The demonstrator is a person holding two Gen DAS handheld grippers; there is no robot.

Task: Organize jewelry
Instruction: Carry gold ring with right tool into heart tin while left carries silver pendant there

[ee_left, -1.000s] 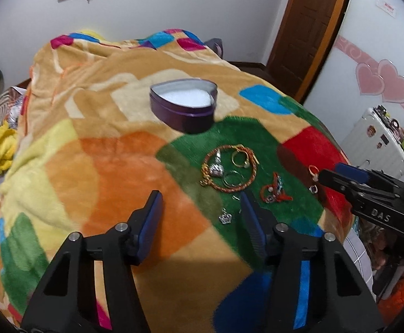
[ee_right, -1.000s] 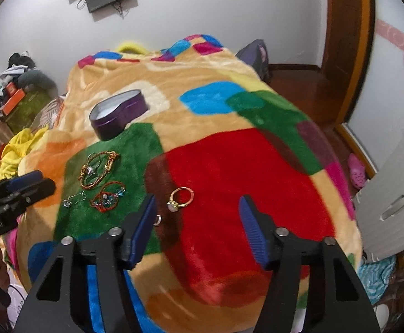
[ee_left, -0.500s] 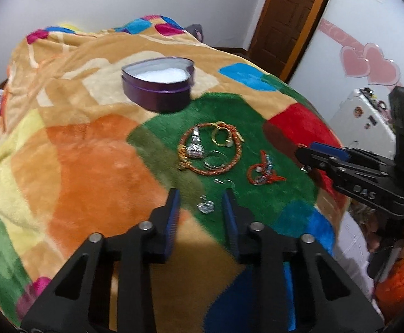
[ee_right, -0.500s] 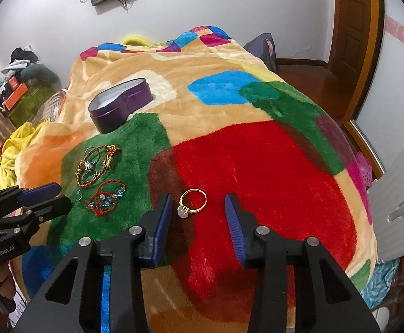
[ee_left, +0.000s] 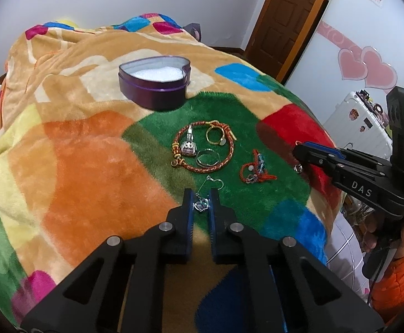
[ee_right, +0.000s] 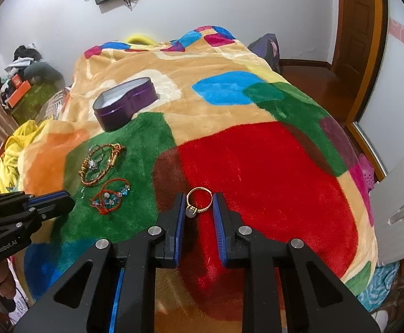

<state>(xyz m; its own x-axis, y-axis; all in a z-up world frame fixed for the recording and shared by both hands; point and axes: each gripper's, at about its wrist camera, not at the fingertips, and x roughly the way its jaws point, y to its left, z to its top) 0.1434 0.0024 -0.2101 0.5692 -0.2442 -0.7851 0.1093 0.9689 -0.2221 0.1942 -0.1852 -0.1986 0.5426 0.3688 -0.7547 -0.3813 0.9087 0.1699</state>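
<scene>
My left gripper is low over the green patch, its jaws closing, and both pads touch the crystal charm of a silver earring. My right gripper is also closing, and its pads meet the sides of a gold ring with a pale stone, which lies on the red patch. An open purple heart-shaped tin with a white lining stands farther back. Between the tin and the grippers lie a braided bracelet with rings inside it and a red beaded bracelet.
Everything rests on a plush patchwork blanket over a bed that falls away at the near and right edges. A small silver ring lies beside the right gripper's tip. A white suitcase and a wooden door are to the right, clutter to the left.
Both pairs of jaws have narrowed from wide apart to nearly together. The left has come around the earring and the right around the gold ring.
</scene>
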